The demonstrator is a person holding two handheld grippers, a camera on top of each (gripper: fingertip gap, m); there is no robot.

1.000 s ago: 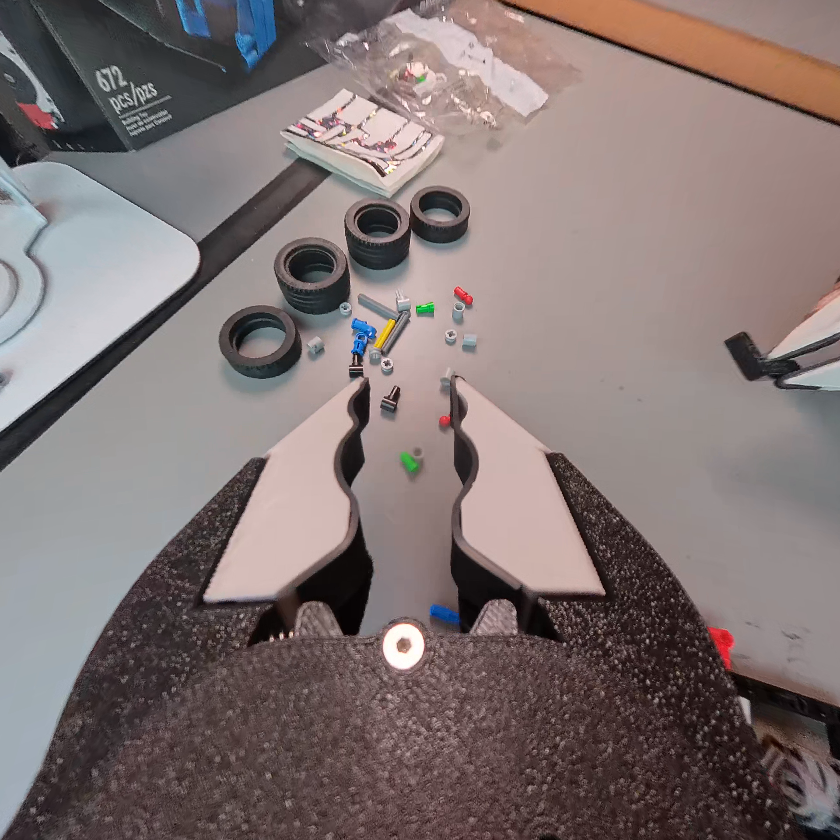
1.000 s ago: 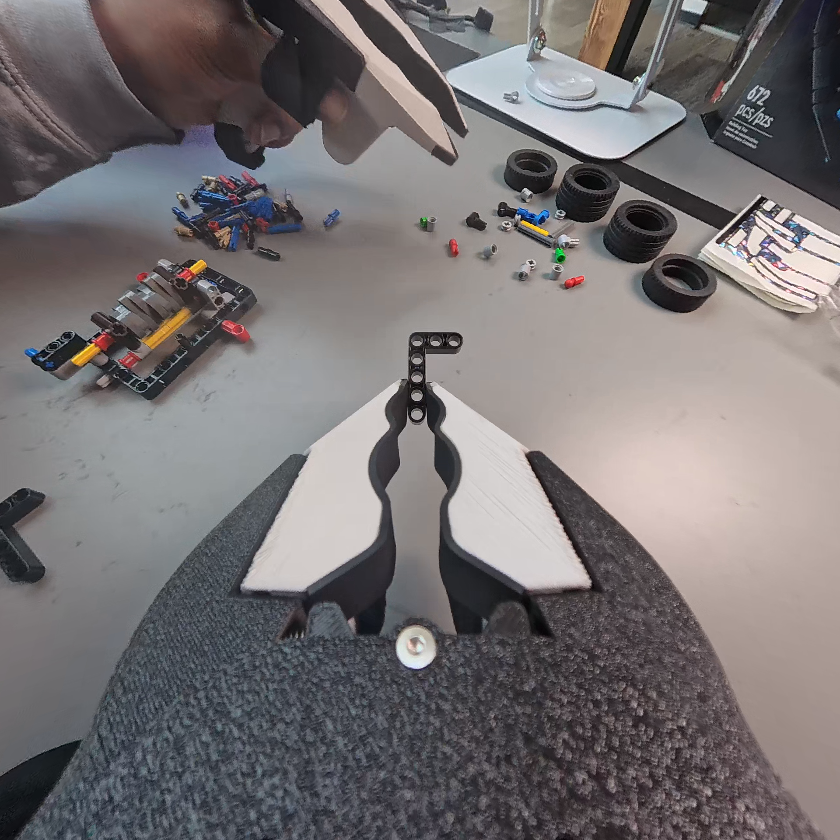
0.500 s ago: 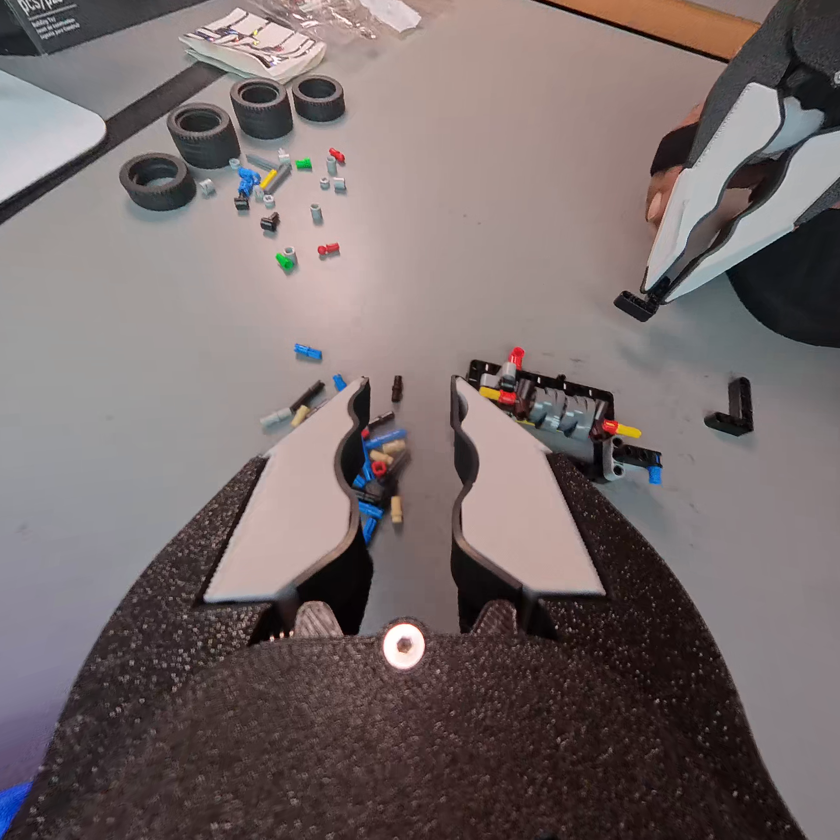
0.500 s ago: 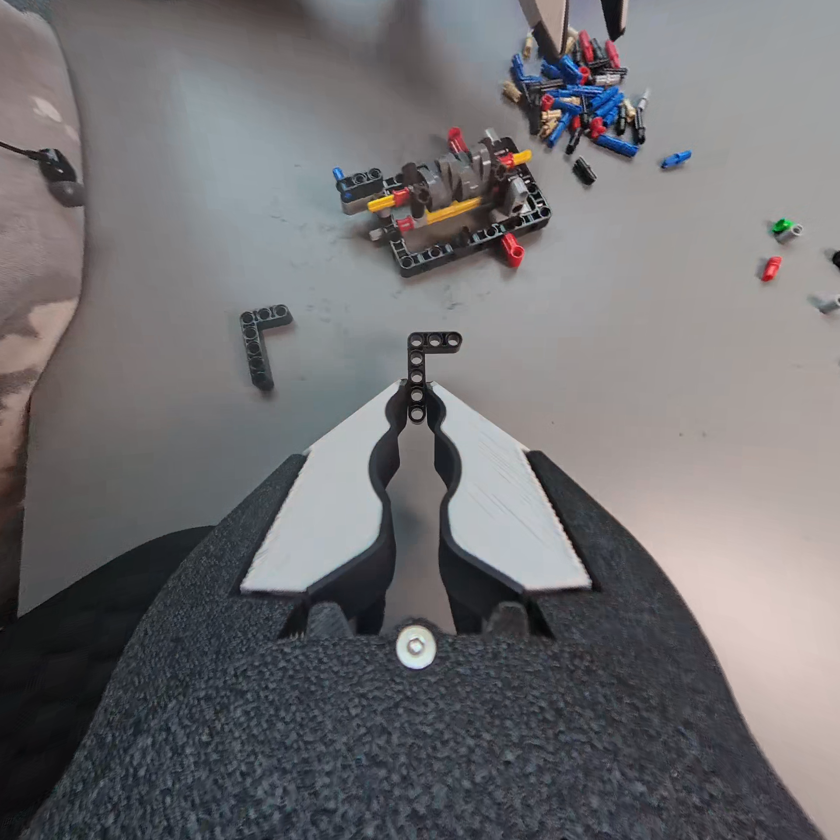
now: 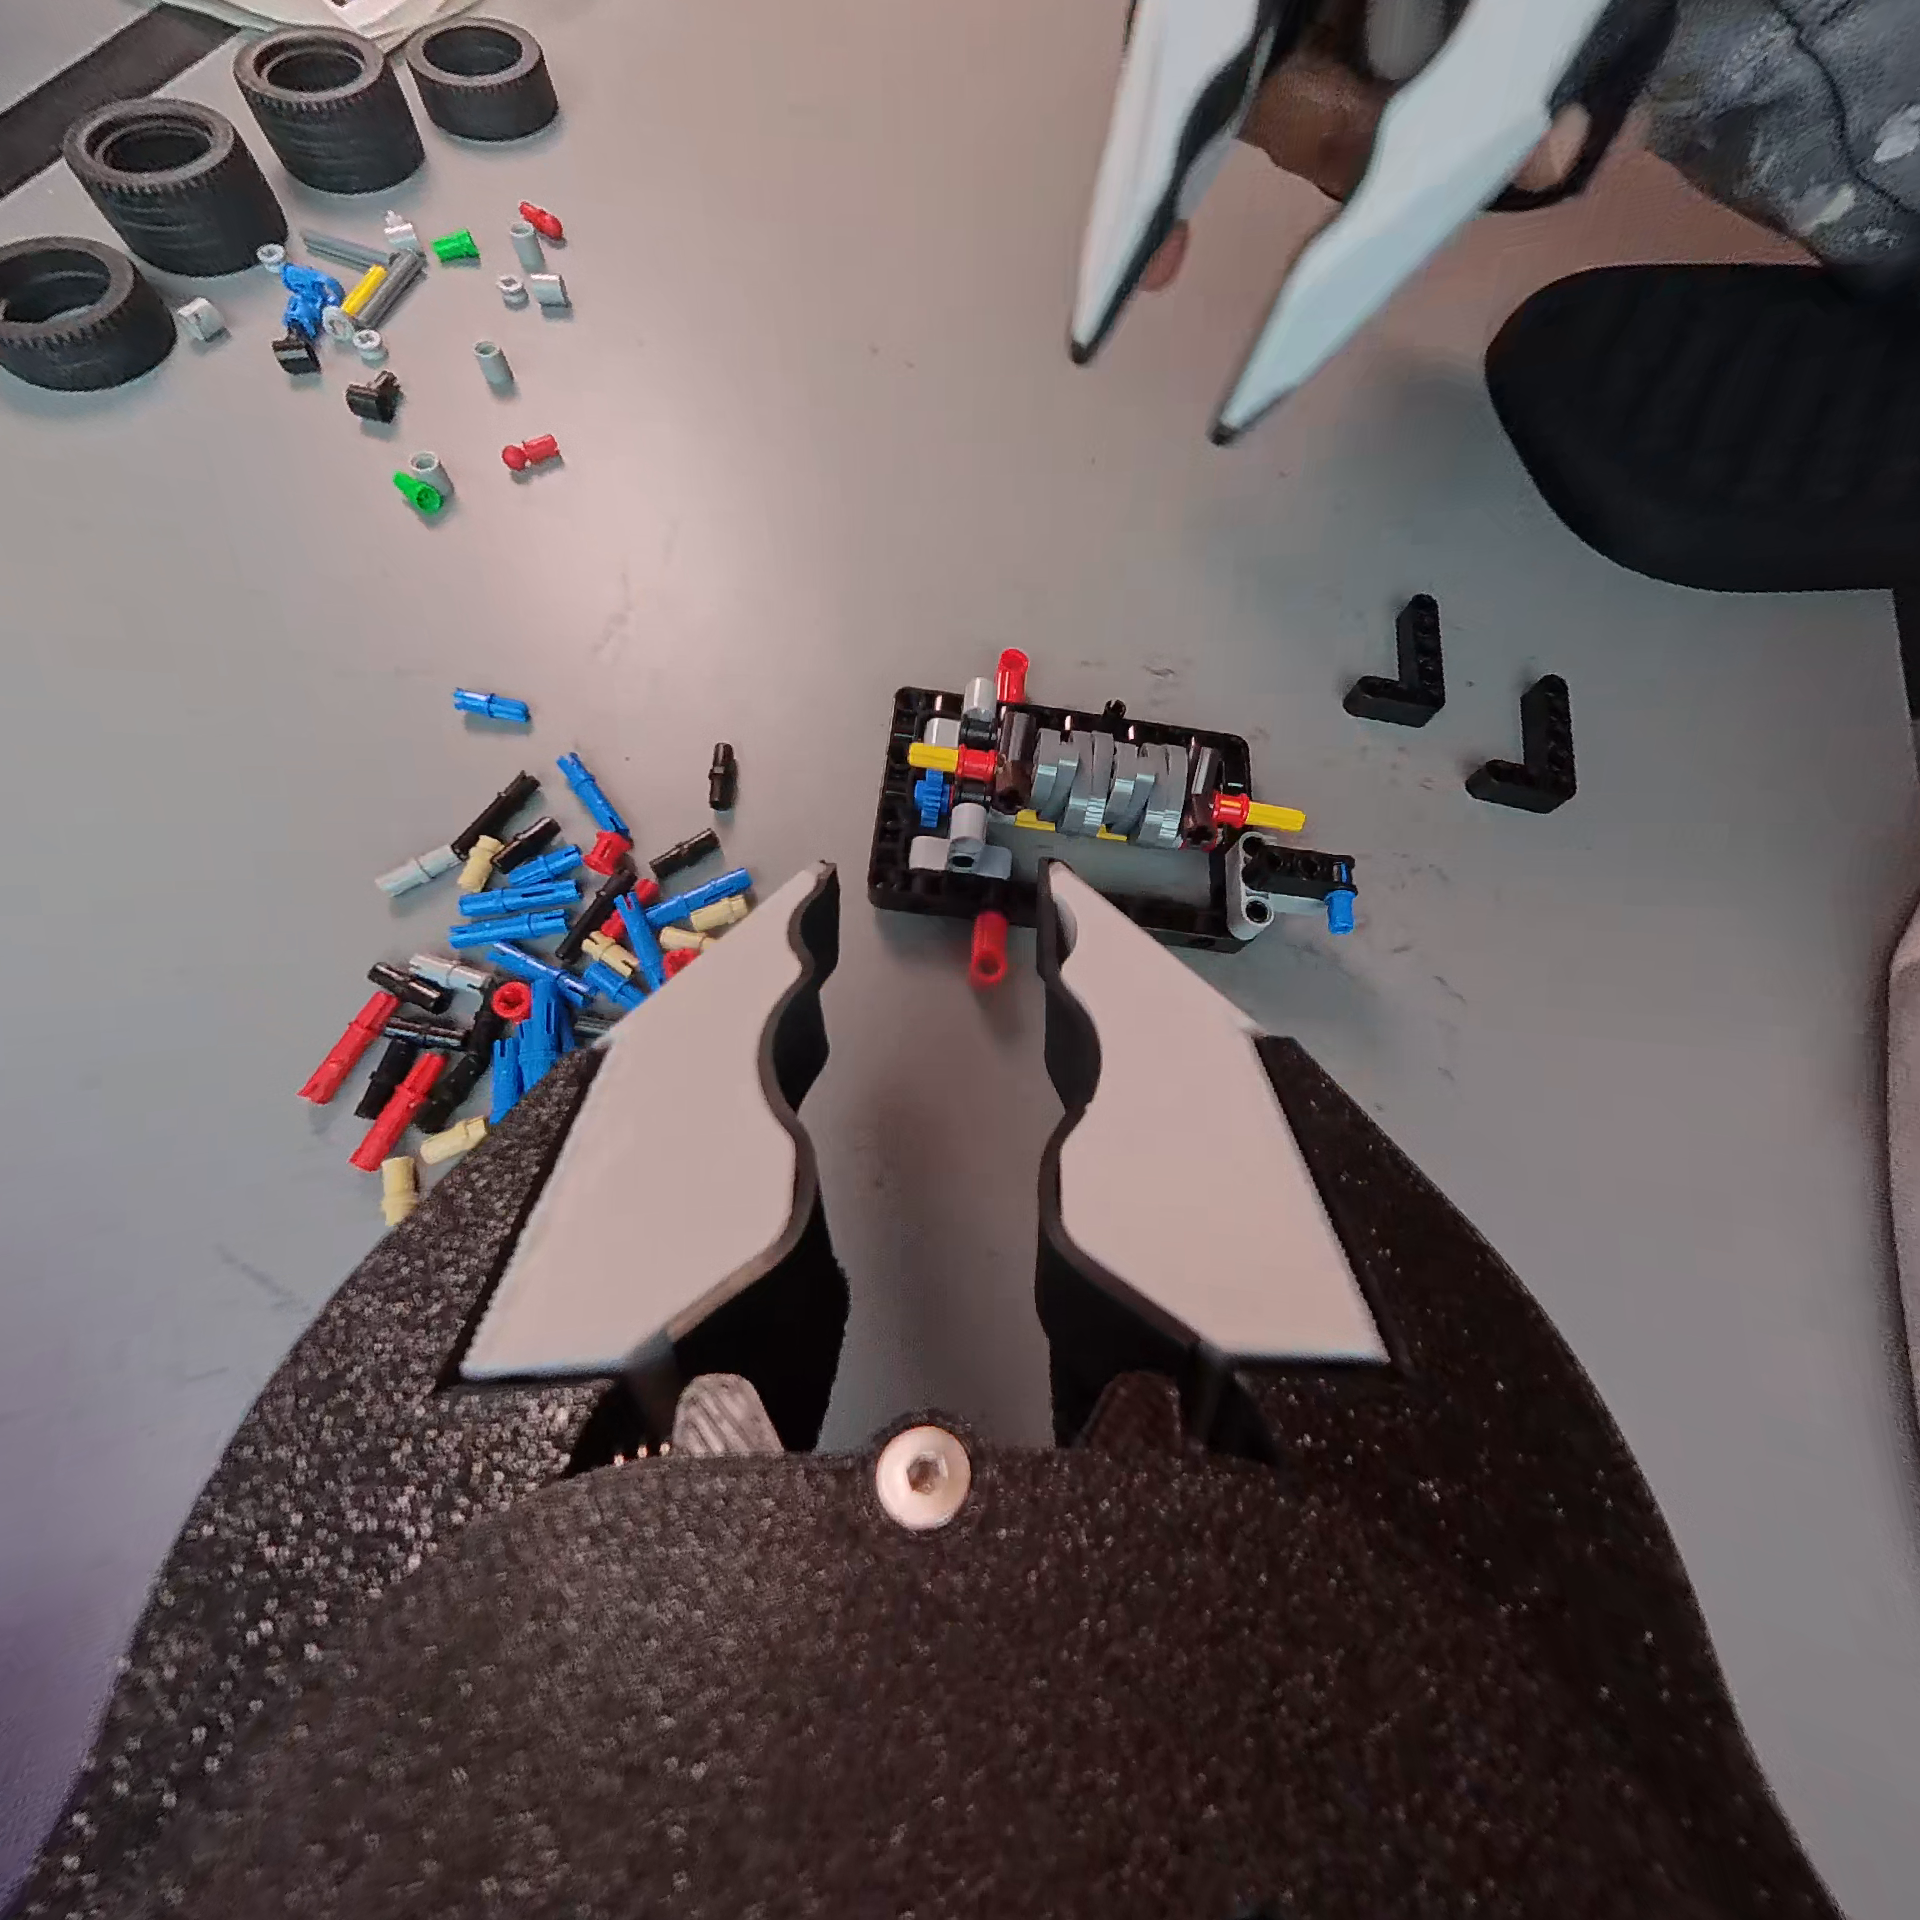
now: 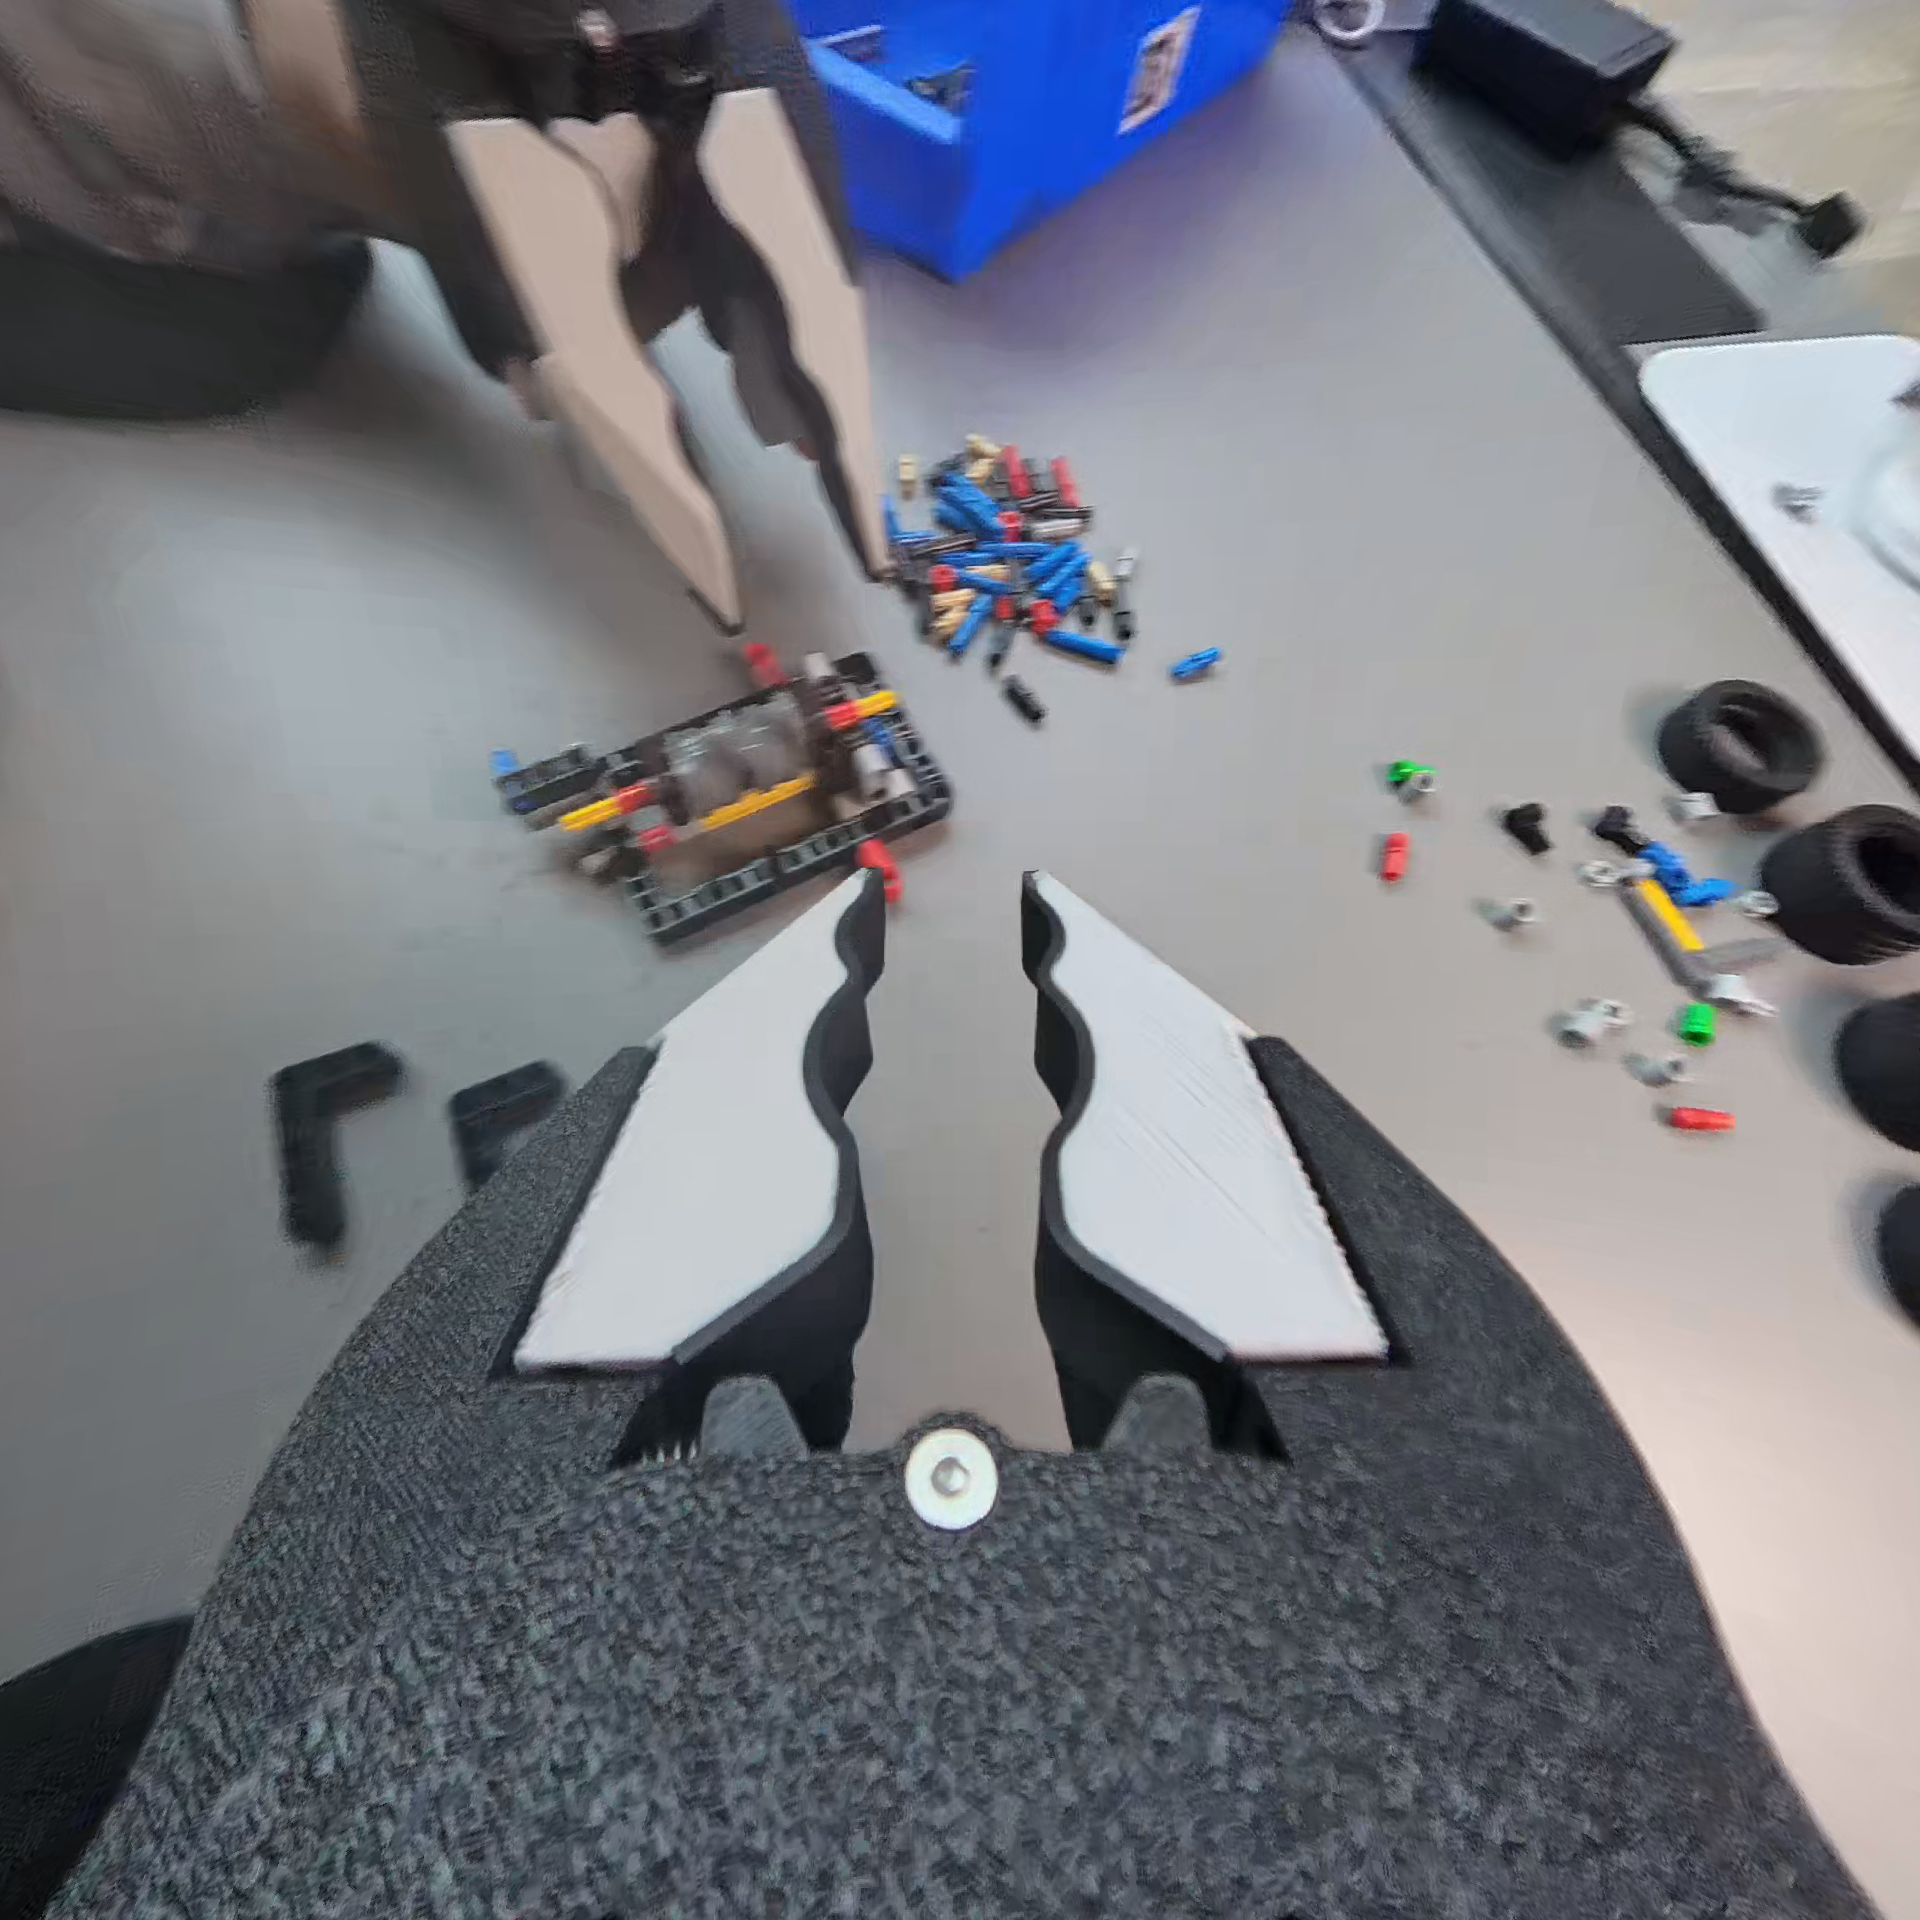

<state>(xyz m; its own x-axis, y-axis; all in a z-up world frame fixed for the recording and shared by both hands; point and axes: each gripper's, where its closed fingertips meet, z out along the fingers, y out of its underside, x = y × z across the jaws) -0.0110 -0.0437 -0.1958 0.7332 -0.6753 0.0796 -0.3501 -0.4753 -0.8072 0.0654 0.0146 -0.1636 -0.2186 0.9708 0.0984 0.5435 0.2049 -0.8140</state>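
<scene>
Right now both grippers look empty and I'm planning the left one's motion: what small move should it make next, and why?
Probably ease the left gripper forward and down toward the black-framed assembly. Its jaws are open and empty, its tips sit at the frame's near edge beside a red pin, and the right gripper is open too, holding nothing.

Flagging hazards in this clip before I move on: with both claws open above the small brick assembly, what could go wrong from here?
1. The left claw hangs open right at the framed assembly; closing there might catch its protruding red pin rather than the frame.
2. The pile of loose pins lies just beside the left claw, so a sideways drift could scatter them.
3. The right claw, also open, points at the same assembly, so the two could collide.
</scene>
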